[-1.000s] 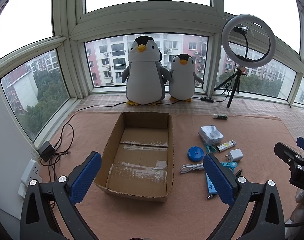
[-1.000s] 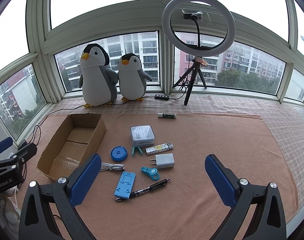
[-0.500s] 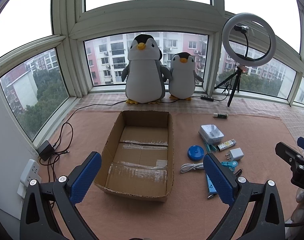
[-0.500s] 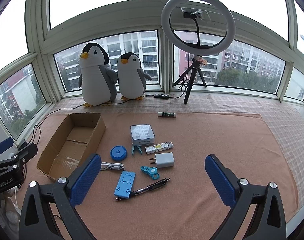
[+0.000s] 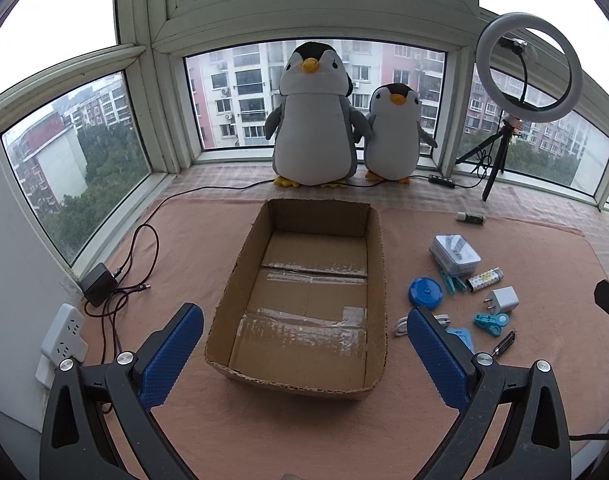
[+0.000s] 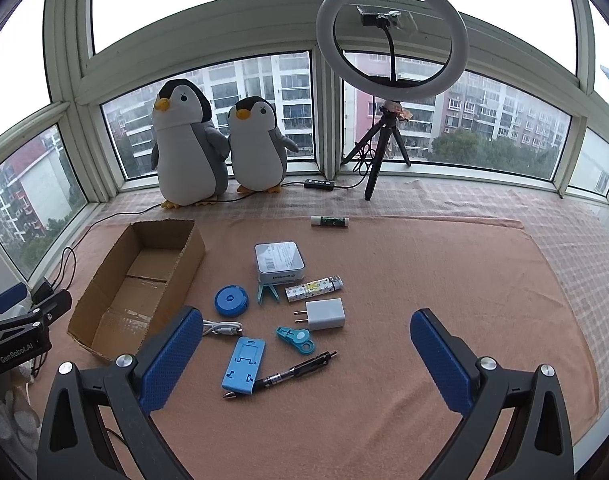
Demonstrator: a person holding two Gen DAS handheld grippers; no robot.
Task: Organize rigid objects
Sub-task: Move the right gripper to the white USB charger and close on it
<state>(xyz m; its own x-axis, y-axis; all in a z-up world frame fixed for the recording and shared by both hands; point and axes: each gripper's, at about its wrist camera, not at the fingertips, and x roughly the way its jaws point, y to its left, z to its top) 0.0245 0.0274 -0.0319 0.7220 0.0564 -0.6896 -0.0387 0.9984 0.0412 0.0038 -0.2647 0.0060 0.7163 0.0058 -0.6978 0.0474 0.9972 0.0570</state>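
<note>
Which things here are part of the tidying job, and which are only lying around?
For the job: box, tin, tape measure, clip, lighter, charger, cable, phone stand, pen, cutter, tube.

Just lying about: penguins, ring light, power strip, adapter.

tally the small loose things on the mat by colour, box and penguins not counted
blue: 4 (round case, clip, phone stand, small tool)
white or silver: 5 (tin, charger, cable, patterned tube, far tube)
black: 1 (pen)
total: 10
</note>
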